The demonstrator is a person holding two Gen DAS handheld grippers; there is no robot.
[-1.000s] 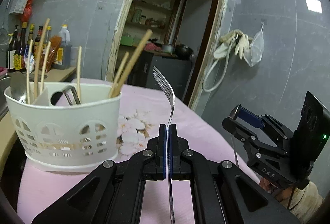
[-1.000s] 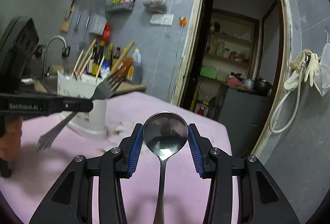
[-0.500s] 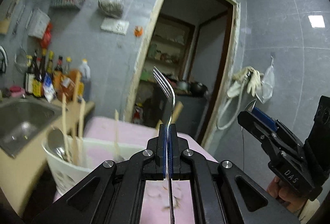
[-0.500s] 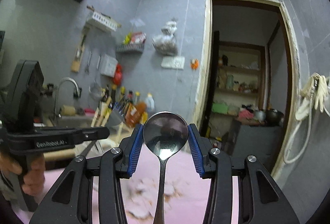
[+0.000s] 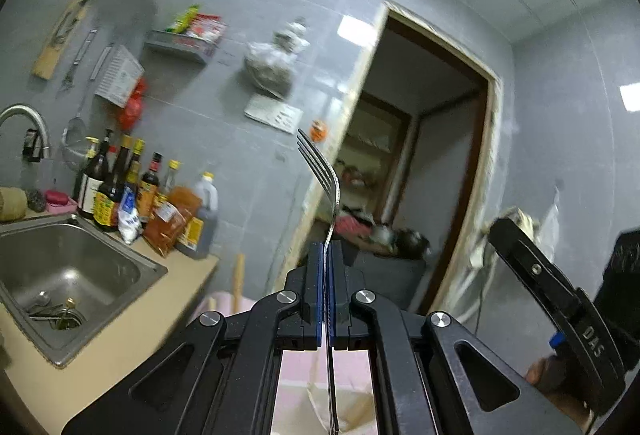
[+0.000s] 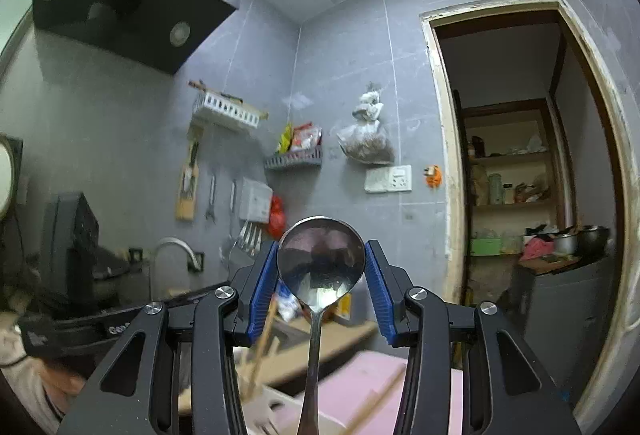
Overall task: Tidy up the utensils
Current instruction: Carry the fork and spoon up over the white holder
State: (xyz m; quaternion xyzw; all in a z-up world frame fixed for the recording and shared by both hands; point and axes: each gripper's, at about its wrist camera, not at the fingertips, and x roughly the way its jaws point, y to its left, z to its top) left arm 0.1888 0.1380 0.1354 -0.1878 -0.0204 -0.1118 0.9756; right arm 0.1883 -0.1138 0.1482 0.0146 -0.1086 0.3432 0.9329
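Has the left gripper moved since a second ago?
Yes. The left gripper tilted upward: the doorway sits lower in view, and the ceiling now shows.

Beige counter [image 5: 120, 319] w/ steel sink [image 5: 60, 275] set in; sauce bottles [image 5: 132, 195] stand along back edge.

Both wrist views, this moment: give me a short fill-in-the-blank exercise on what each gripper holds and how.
1. The left gripper is shut on a ____, tines pointing up.
2. The right gripper holds a spoon, its blue pads against the two sides of the spoon's ____.
3. In the left wrist view, a row of bottles stands on the counter behind the steel ____.

Missing words: fork; bowl; sink
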